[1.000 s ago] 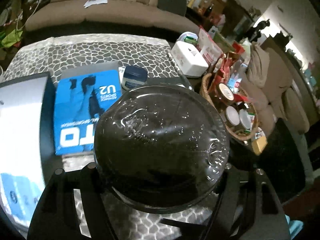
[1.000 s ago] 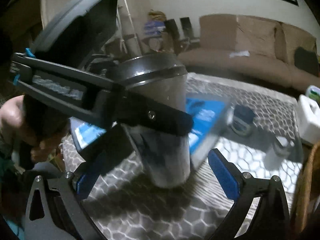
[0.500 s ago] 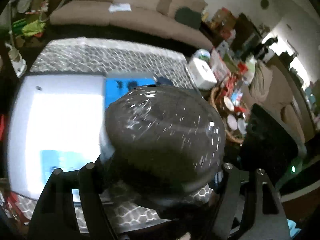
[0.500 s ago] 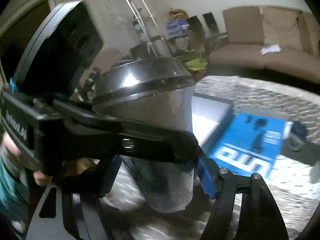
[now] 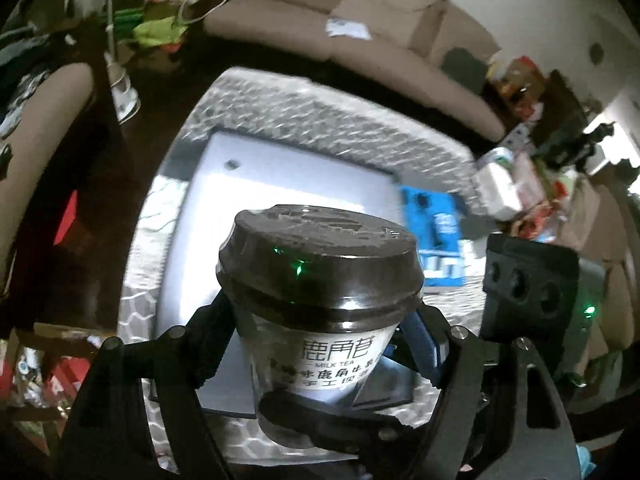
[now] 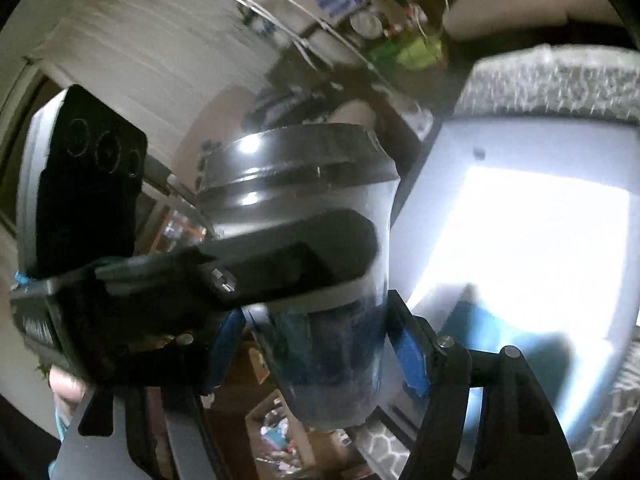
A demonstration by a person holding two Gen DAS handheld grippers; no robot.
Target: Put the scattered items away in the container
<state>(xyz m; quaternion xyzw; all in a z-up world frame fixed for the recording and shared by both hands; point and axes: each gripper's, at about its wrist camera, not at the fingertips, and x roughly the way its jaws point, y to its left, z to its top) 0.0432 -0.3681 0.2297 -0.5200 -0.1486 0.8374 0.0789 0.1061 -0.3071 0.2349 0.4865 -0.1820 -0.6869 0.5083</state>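
Note:
A milk tea cup (image 5: 320, 320) with a dark lid and a white printed label is held in the air. My left gripper (image 5: 316, 344) is shut on its body. The cup also shows in the right wrist view (image 6: 320, 280), where my right gripper (image 6: 320, 344) has its blue pads against both sides of the lower body. The left gripper's black finger (image 6: 288, 260) crosses the cup above them. Below and behind the cup lies a large white shallow container (image 5: 280, 184), seen too in the right wrist view (image 6: 540, 220).
The container sits on a table with a grey honeycomb cloth (image 5: 320, 108). A blue booklet (image 5: 436, 220) lies right of the container, a white box (image 5: 500, 192) and cluttered goods beyond it. A beige sofa (image 5: 360, 40) stands behind the table.
The cup has been lifted and carried left from over the blue booklet to over the white container. My right gripper has closed in on the cup's lower body.

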